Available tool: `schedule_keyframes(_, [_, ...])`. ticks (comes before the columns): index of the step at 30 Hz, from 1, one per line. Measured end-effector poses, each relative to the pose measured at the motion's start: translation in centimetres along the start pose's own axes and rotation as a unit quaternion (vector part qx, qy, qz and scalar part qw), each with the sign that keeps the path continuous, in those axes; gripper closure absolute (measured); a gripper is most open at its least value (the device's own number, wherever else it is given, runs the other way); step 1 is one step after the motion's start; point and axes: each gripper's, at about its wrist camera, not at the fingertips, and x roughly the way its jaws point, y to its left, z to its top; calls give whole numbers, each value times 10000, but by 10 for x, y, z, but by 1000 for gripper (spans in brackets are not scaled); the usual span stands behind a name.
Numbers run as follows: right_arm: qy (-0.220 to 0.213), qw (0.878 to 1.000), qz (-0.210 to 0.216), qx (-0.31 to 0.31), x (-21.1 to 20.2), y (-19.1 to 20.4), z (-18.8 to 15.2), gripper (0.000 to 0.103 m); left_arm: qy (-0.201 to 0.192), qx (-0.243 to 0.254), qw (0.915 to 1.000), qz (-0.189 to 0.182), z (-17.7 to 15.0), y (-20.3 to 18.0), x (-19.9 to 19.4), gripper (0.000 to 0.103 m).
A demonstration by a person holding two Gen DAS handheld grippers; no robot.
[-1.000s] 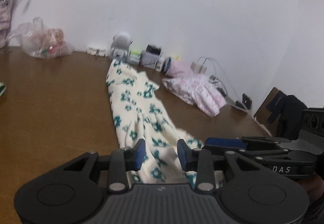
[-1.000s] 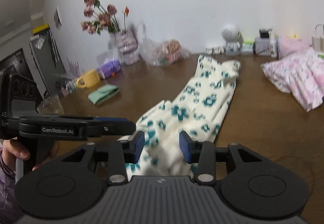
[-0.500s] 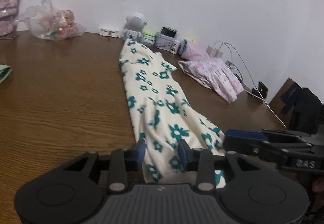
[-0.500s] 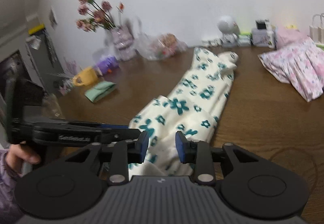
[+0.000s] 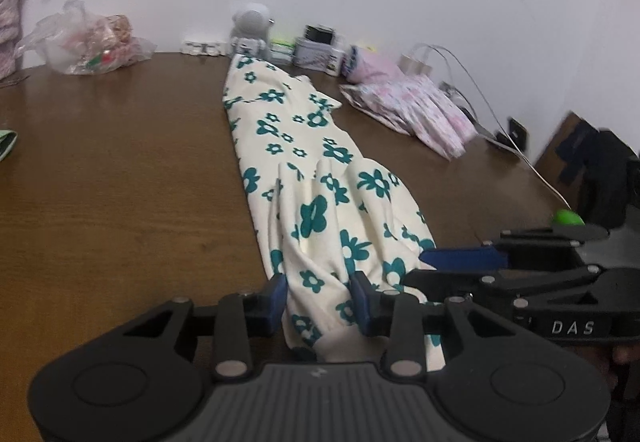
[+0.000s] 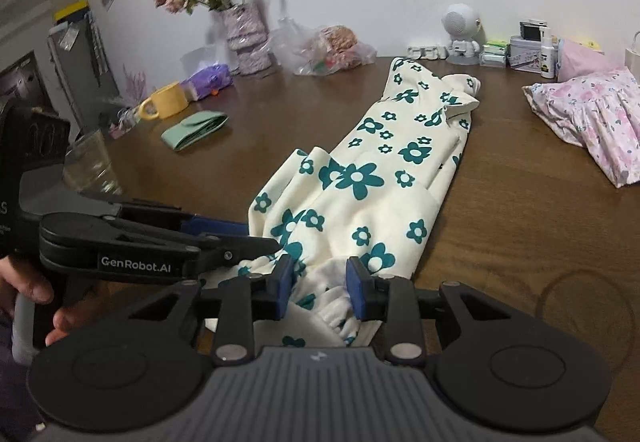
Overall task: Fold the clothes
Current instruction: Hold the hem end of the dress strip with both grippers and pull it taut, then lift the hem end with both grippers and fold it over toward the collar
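Note:
A cream garment with teal flowers lies lengthwise on the brown wooden table, its far end near the wall. My left gripper is shut on the near end, with bunched cloth filling the gap between its blue pads. My right gripper is shut on a gathered cuff at the same end. The two sit side by side: the right gripper shows at the right of the left wrist view, and the left gripper at the left of the right wrist view. A hand holds the left one.
A pink floral garment lies at the right. Along the back wall stand a vase of flowers, a plastic bag, a white round figure and small boxes. A yellow mug, green pouch and glass are at the left.
The left gripper has sunk a little and tilted with the near end in it. The garment now lies flatter and straighter along the table. The right gripper has hardly moved.

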Motion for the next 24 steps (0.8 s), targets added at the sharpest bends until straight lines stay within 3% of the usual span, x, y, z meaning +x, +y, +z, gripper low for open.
schedule_keyframes(4, [130,9998,180,-6,-25,10,-17,73,89,53,9995,-300,-19,-9,-18,70])
schedule_keyframes(7, [-35,9990,365,-266,-49,17,-24,68,41,72,9987,-512,-27,-9,-31,67])
schedule_keyframes(10, [-493,9930,703,-816,-73,19,-29,49,-255,-69,9982,-543,-24,5,-46,62])
schedule_keyframes(12, [-605,9844,938,-1359,-78,27,-33,20,-400,-132,9976,-543,-21,13,-56,62])
schedule_keyframes(13, [-648,9787,1054,-1640,-80,31,-35,15,-467,-145,9975,-517,-19,17,-59,62])
schedule_keyframes(17, [-359,9656,1082,-2337,-60,44,-44,13,-510,-241,9972,-500,-16,25,-61,61])
schedule_keyframes(22, [-80,9637,1105,-2431,-43,37,-55,13,-711,-88,9952,-670,-22,22,-63,61])
schedule_keyframes(24, [-6,9660,1113,-2336,-39,34,-56,13,-863,23,9930,-806,-24,20,-67,54])
